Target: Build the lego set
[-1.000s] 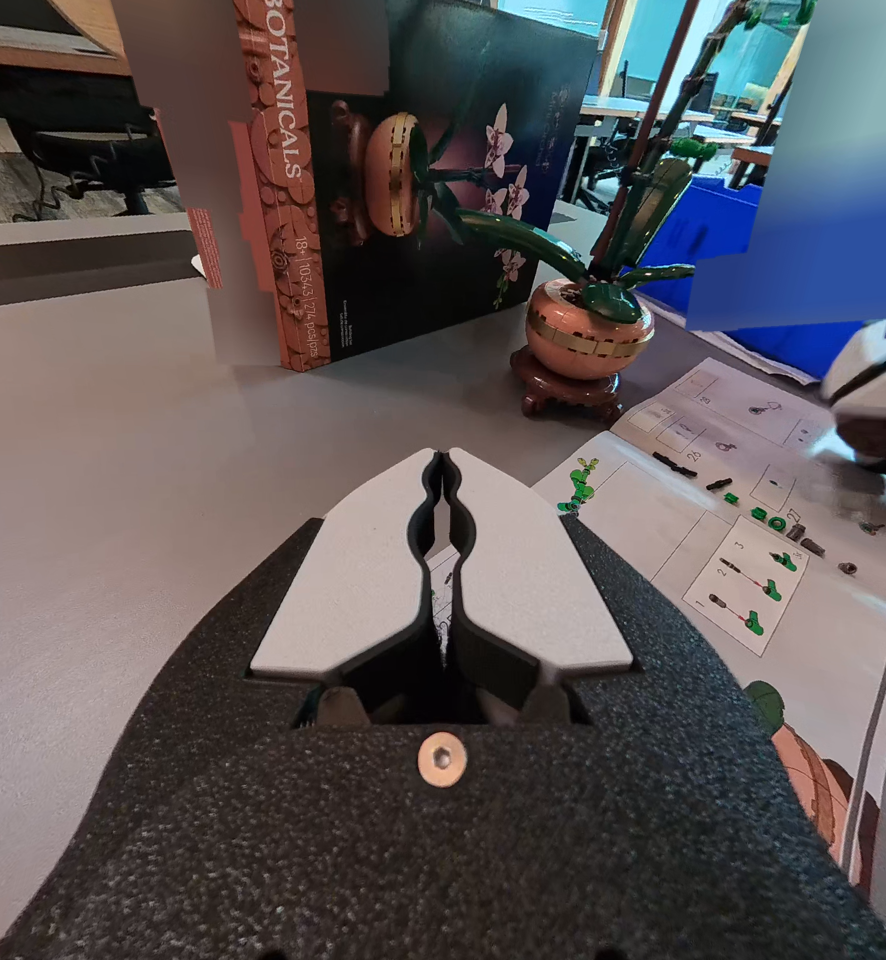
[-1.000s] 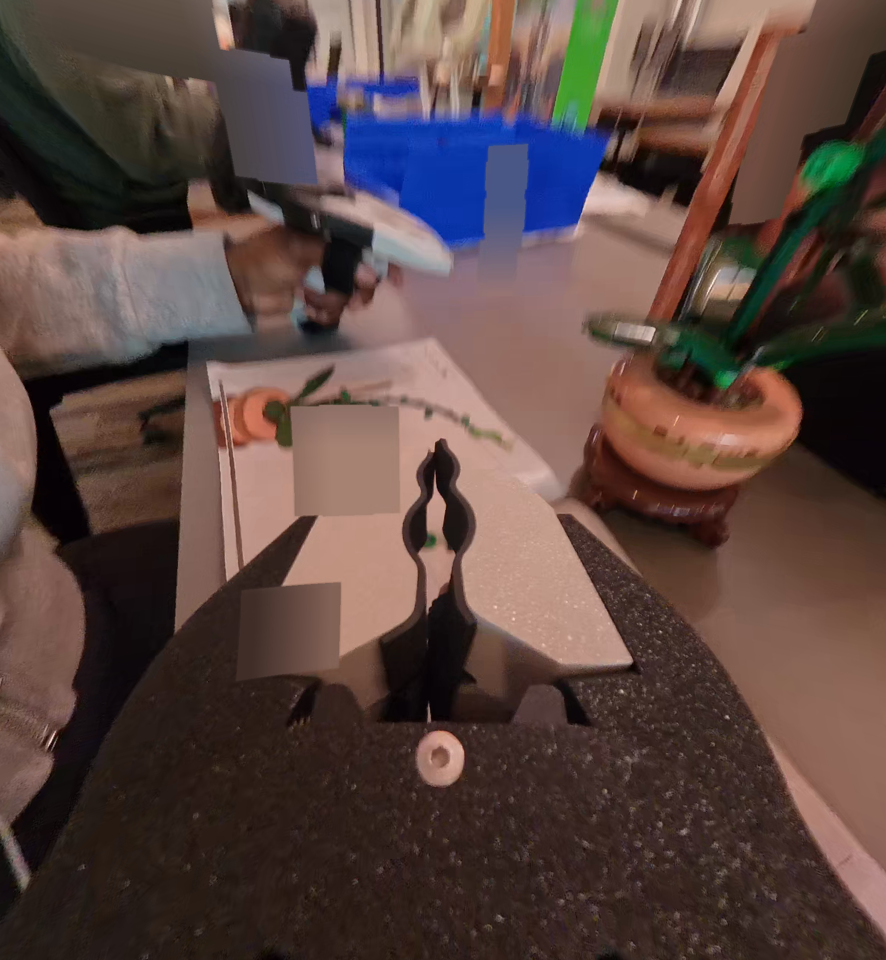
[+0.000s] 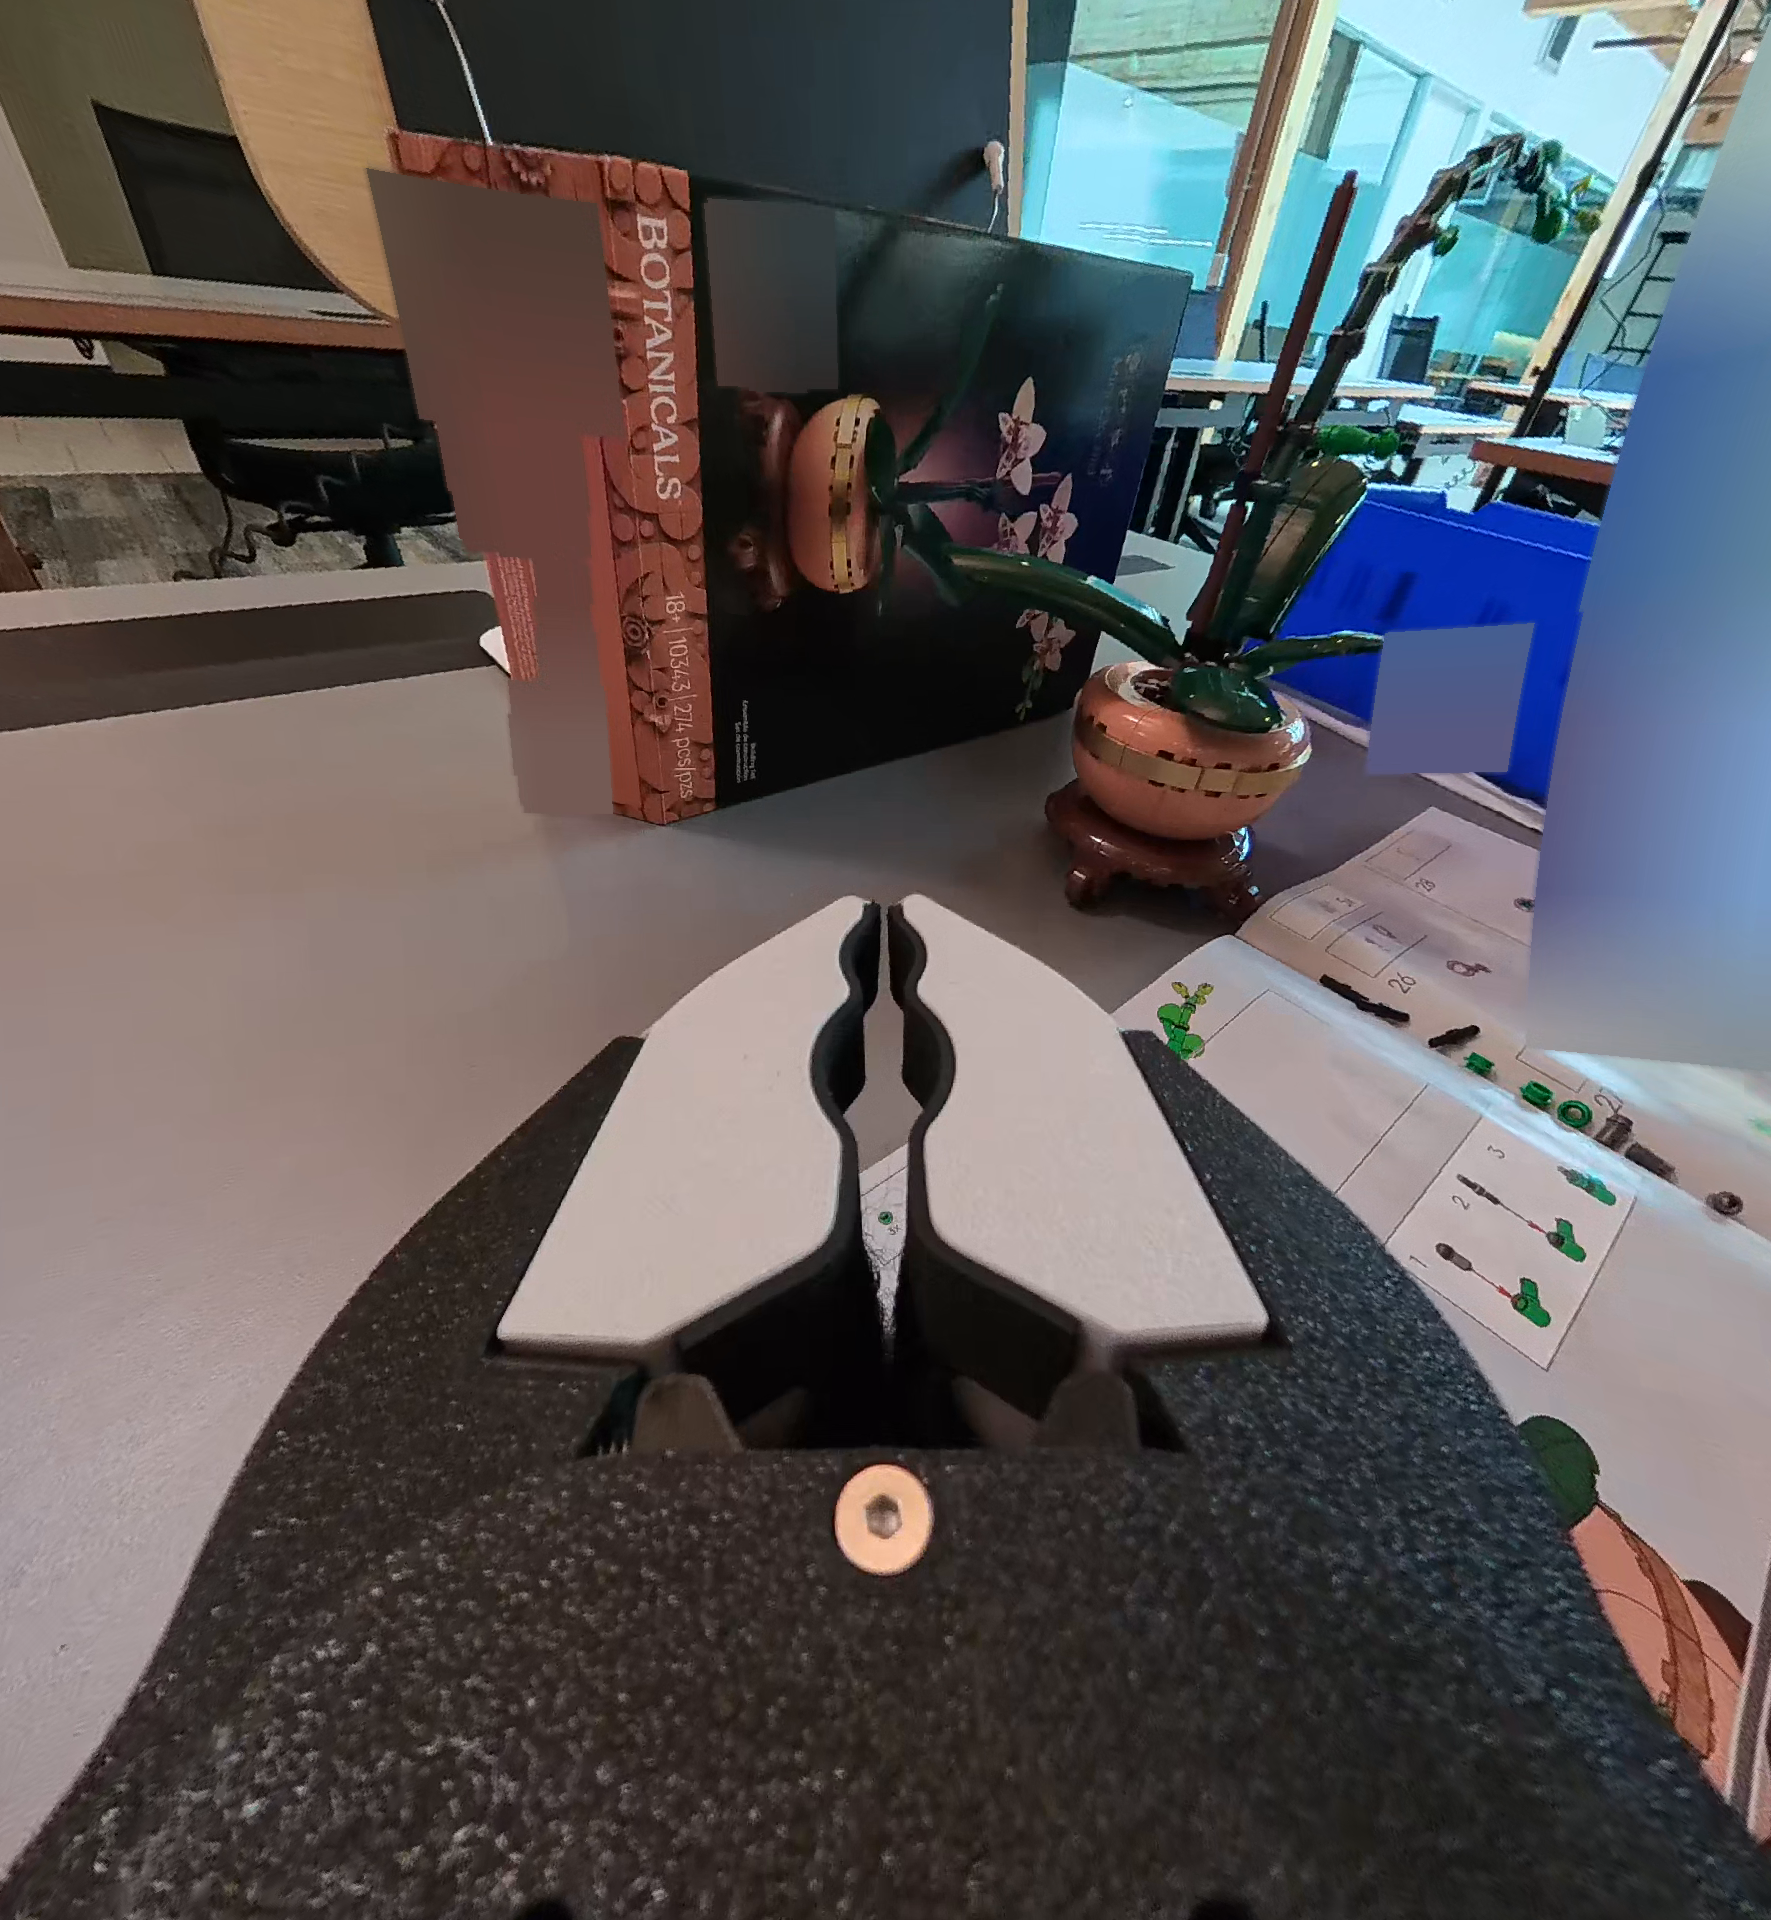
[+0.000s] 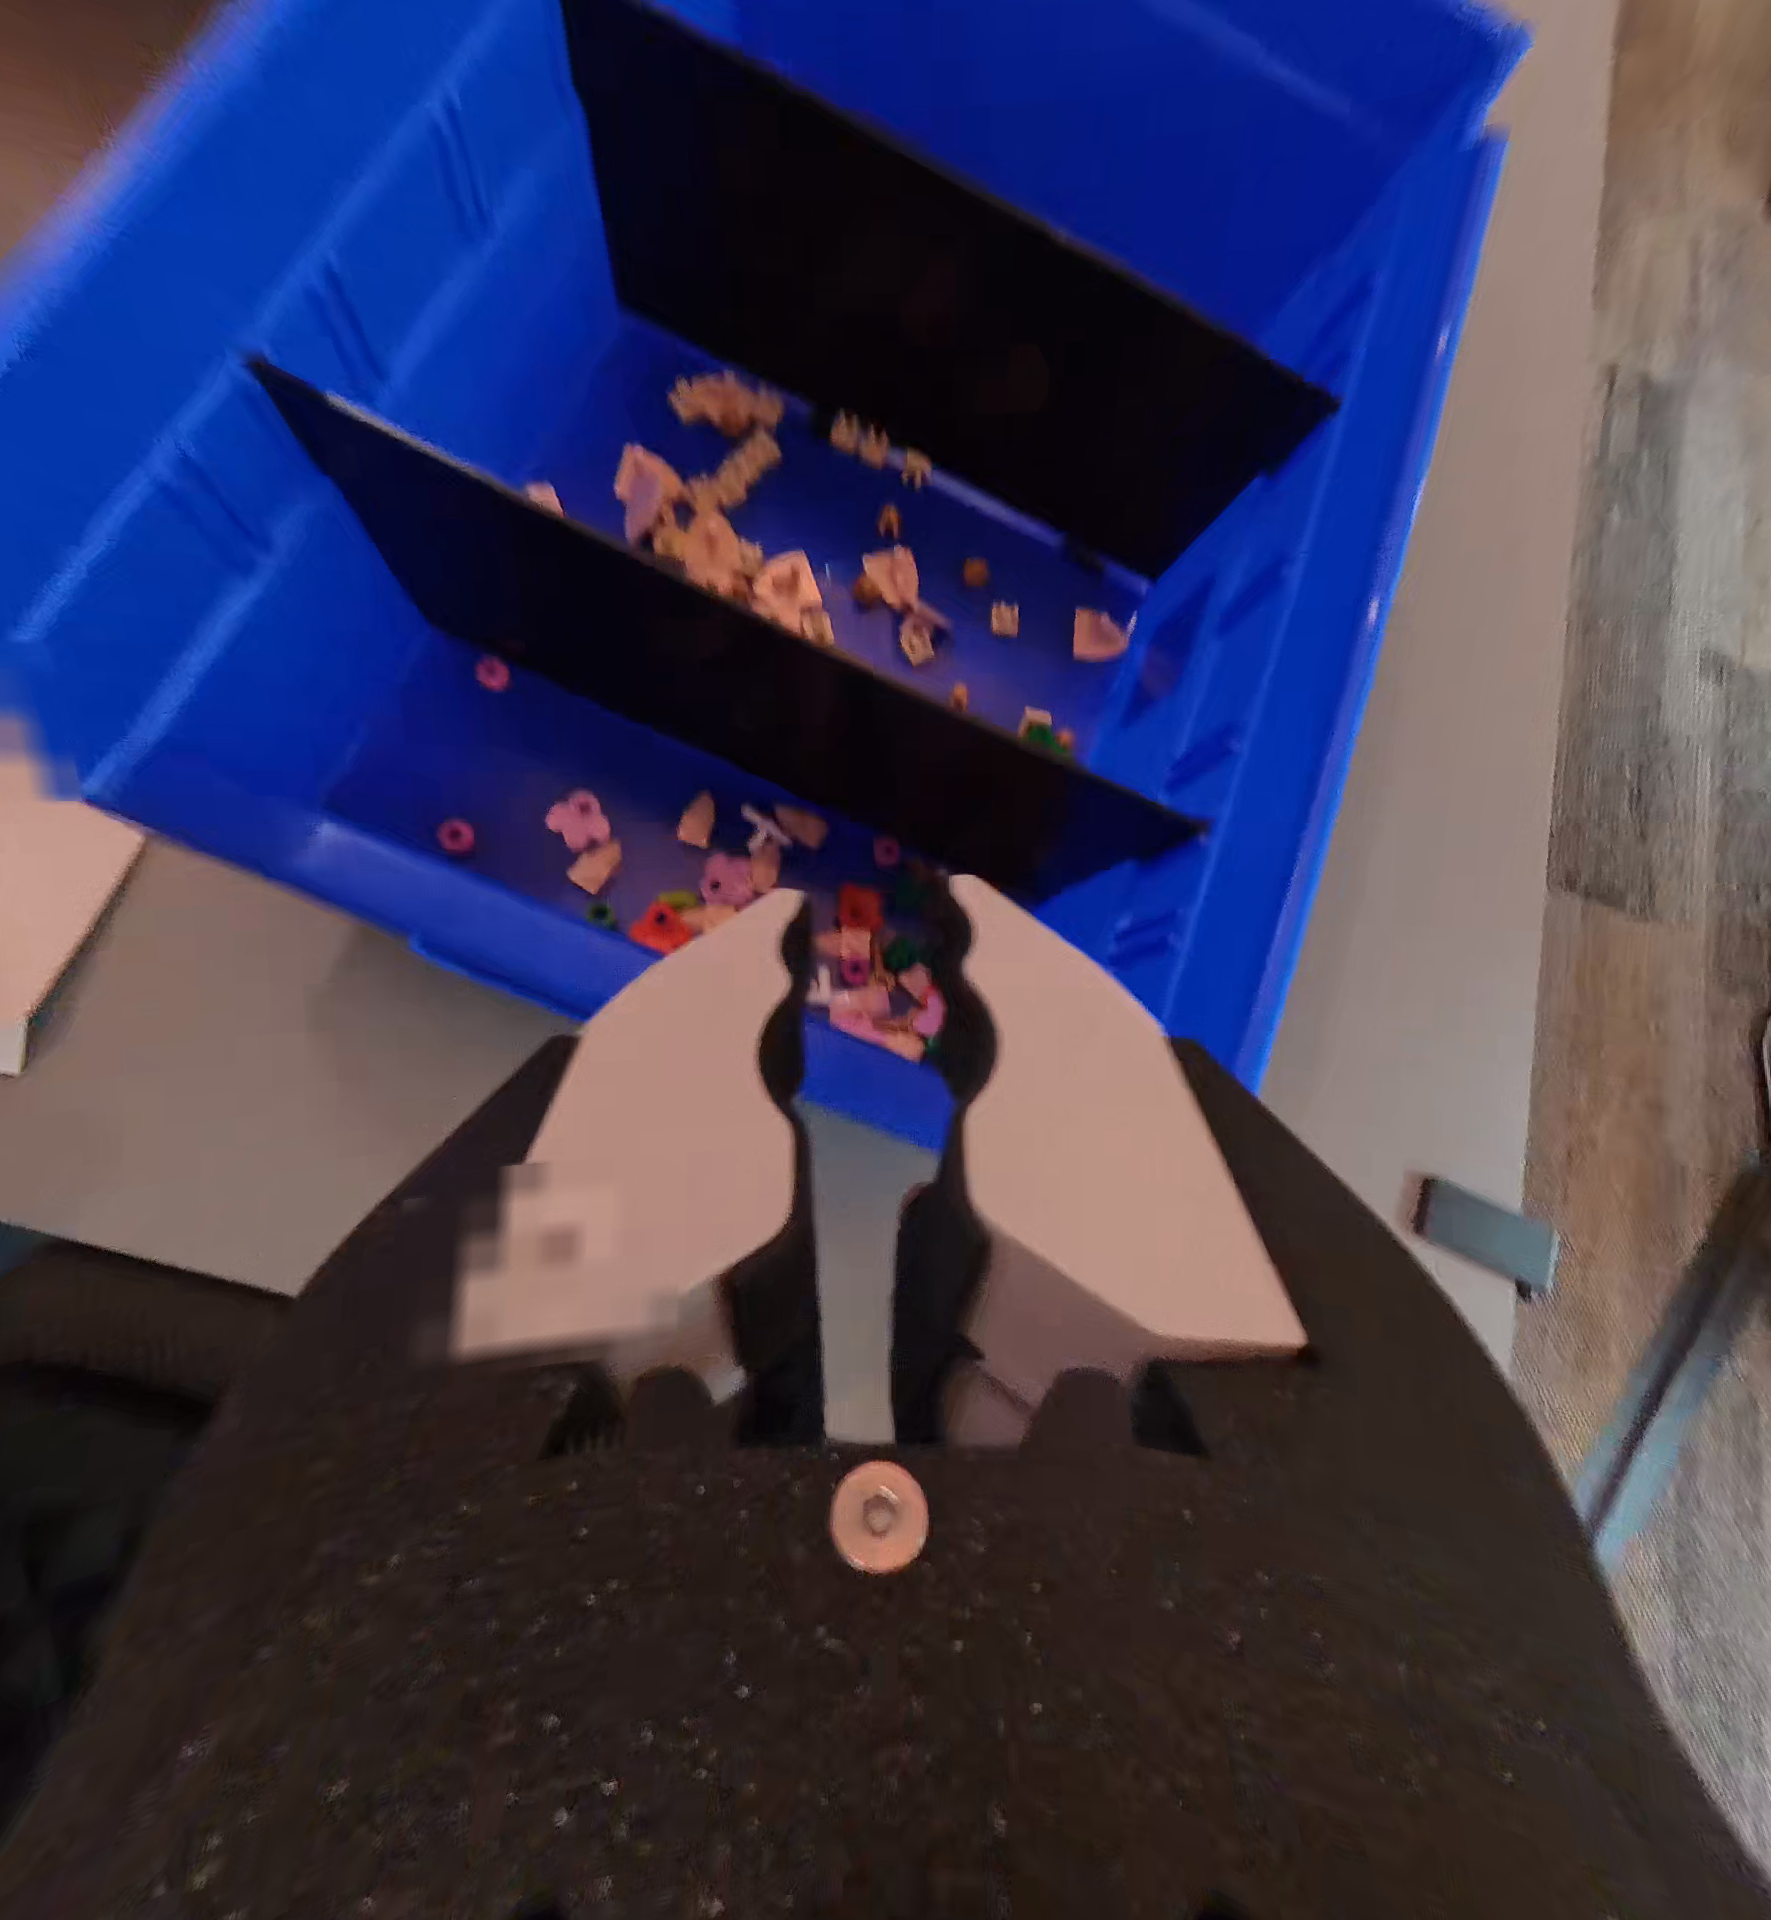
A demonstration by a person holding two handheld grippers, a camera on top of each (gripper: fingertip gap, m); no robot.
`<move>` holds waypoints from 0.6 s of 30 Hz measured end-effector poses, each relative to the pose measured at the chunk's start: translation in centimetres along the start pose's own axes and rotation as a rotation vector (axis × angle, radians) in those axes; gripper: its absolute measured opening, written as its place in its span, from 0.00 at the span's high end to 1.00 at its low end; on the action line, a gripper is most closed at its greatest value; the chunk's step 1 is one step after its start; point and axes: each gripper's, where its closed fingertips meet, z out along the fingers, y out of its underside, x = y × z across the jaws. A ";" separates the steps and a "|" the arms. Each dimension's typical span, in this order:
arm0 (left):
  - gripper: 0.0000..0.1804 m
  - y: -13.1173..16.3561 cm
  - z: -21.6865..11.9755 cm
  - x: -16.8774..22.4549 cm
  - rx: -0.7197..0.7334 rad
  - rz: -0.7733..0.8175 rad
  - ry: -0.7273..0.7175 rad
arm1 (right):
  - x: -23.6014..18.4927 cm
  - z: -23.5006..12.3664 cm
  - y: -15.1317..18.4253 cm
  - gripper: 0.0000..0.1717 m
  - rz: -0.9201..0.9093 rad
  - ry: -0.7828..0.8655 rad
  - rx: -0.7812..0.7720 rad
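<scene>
A blue bin [image 4: 237, 343] with black dividers fills the right wrist view at 12 o'clock. The right gripper [image 4: 876, 914], fingers spread and bare, hangs over its nearest compartment's small pink, tan and red pieces [image 4: 715, 873]. The left gripper [image 3: 881, 914], fingers pressed together on nothing, hovers above the grey table [image 3: 237, 935], a brick-built potted plant [image 3: 1187, 758] at 1 o'clock.

— Left wrist view: low over the table [image 3: 185, 987], facing level toward the box [image 3: 860, 499] and pot [image 3: 1187, 758], both near.

— Right wrist view: high above, tilted steeply down, close over the bin [image 4: 341, 312].

— Shared: only the bin, far right in the left view.
</scene>
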 end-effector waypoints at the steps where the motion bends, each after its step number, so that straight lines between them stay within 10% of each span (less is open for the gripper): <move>1: 1.00 0.0 -0.1 0.0 0.005 -0.002 0.000 | -0.1 0.0 -0.4 0.97 -0.006 -0.005 0.030; 12: 1.00 0.1 0.0 -0.3 -0.009 -0.035 -0.002 | -4.5 1.5 -4.6 0.92 -0.291 -0.199 0.098; 18: 1.00 0.0 -0.1 -0.2 0.000 -0.047 0.013 | -4.2 5.0 -7.6 0.97 -0.644 -0.484 -0.117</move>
